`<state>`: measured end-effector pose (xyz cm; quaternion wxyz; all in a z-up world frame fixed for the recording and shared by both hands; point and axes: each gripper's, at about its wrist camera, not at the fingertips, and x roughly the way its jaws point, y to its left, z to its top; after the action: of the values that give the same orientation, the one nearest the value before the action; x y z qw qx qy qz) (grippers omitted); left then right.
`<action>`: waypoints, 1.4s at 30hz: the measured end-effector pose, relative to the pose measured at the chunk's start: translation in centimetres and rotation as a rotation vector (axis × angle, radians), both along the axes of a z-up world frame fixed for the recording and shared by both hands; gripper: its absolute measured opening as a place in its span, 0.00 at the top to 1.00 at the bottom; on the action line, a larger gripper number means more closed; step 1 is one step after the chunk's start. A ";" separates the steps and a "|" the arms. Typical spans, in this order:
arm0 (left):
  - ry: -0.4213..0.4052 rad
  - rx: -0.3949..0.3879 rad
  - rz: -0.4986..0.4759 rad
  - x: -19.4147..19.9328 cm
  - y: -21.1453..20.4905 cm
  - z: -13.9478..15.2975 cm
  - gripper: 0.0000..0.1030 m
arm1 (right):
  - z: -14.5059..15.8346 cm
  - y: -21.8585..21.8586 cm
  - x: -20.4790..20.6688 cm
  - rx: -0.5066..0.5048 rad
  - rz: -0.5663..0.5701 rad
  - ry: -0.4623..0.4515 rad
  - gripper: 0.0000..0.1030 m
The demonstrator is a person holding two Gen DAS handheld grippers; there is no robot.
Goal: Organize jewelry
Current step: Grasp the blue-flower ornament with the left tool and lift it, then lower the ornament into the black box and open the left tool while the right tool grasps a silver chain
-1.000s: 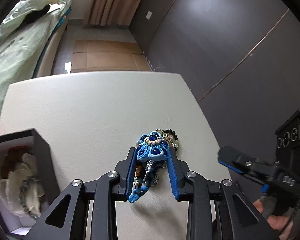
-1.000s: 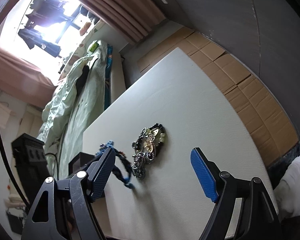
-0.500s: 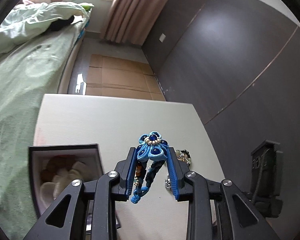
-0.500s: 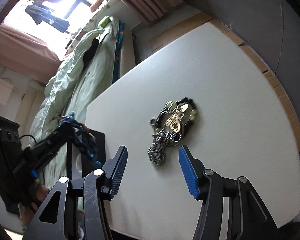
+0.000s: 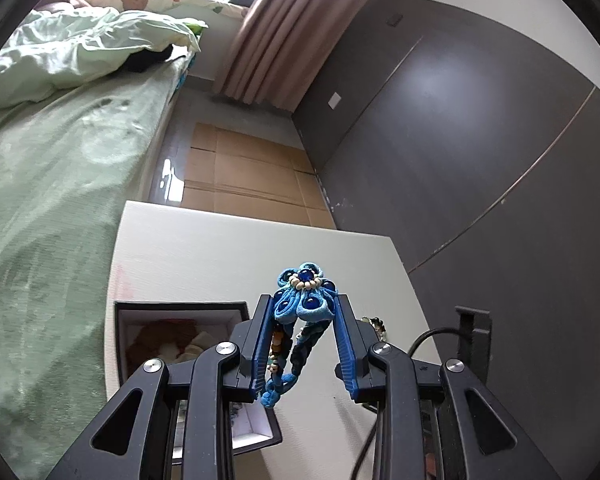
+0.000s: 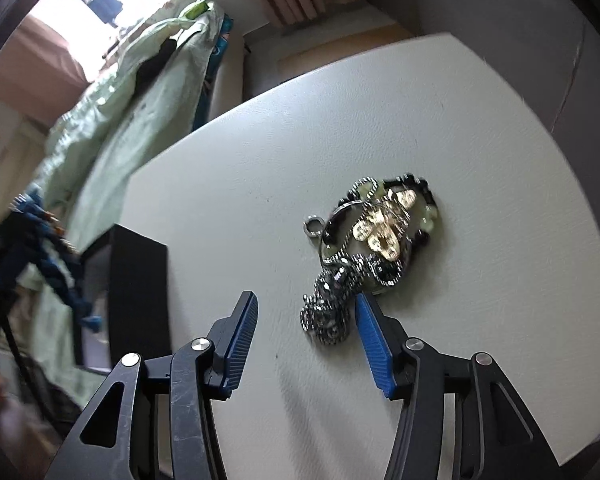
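My left gripper (image 5: 302,304) is shut on a blue fabric flower bracelet (image 5: 305,296) and holds it in the air above the white table (image 5: 204,256). Its cords hang down between the fingers. An open black jewelry box (image 5: 180,320) with jewelry inside sits just left of and below it. In the right wrist view, my right gripper (image 6: 306,300) is open, low over the table, with a pile of silver chains and a gold butterfly piece (image 6: 368,248) just ahead of its right finger. The black box (image 6: 136,292) and the hanging blue bracelet (image 6: 56,272) show at the left.
A bed with green bedding (image 5: 52,152) runs along the table's left side. A dark grey wall (image 5: 480,152) stands to the right. Cardboard sheets (image 5: 244,184) cover the floor beyond the table's far edge. A black cable and block (image 5: 472,336) sit at the right.
My left gripper has lifted the blue bracelet off the table and carried it left toward the box. My right gripper has narrowed and moved down close to the chain pile.
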<state>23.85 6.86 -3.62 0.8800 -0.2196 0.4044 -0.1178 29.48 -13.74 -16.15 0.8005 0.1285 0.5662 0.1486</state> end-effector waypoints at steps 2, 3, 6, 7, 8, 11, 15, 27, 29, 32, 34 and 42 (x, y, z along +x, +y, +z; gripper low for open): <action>0.002 -0.003 0.006 -0.1 0.2 0.1 0.70 | 0.1 0.4 -0.1 -0.052 0.005 -0.018 0.57; 0.003 -0.004 0.008 -0.1 0.4 0.1 0.70 | 0.2 0.6 -0.2 -0.083 0.005 -0.026 0.60; 0.000 0.002 0.010 -0.4 0.5 0.4 0.70 | 0.3 0.4 -0.3 -0.162 0.008 -0.038 0.80; -0.004 0.002 0.011 -0.5 0.6 0.6 0.70 | 0.3 0.1 -0.3 -0.155 0.012 -0.037 0.81; -0.010 0.003 0.012 -0.7 0.7 0.8 0.70 | 0.3 -0.1 -0.4 -0.143 0.012 -0.032 0.82; -0.020 0.014 0.023 -1.3 1.3 1.3 0.70 | 0.3 -1.0 -0.5 -0.067 0.014 -0.010 0.83; -0.024 0.021 0.044 -2.0 2.4 1.6 0.70 | 1.8 -2.2 -1.4 0.055 0.024 -0.030 0.85; 0.082 0.006 0.080 -1.8 5.3 -0.7 0.64 | 6.7 -4.6 -3.0 0.300 -0.001 -0.128 0.85; 0.109 -0.029 0.079 -1.5 5.7 -1.1 0.57 | 7.8 -4.7 -3.2 0.305 0.003 -0.149 0.85; 0.109 -0.045 0.090 -1.5 5.9 -1.1 0.30 | 9.4 -4.2 -3.4 0.311 0.011 -0.175 0.85; 0.088 -0.059 0.090 -1.7 6.1 -0.8 0.25 | 10.8 -3.8 -3.5 0.313 0.015 -0.198 0.85; 0.052 -0.089 0.106 -2.4 7.1 0.2 0.25 | 15.8 -2.2 -3.9 0.310 0.056 -0.288 0.85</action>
<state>21.47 13.96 -3.41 0.8636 -0.2828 0.4091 -0.0833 25.61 -15.97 -0.36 0.8394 0.2118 0.4196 0.2728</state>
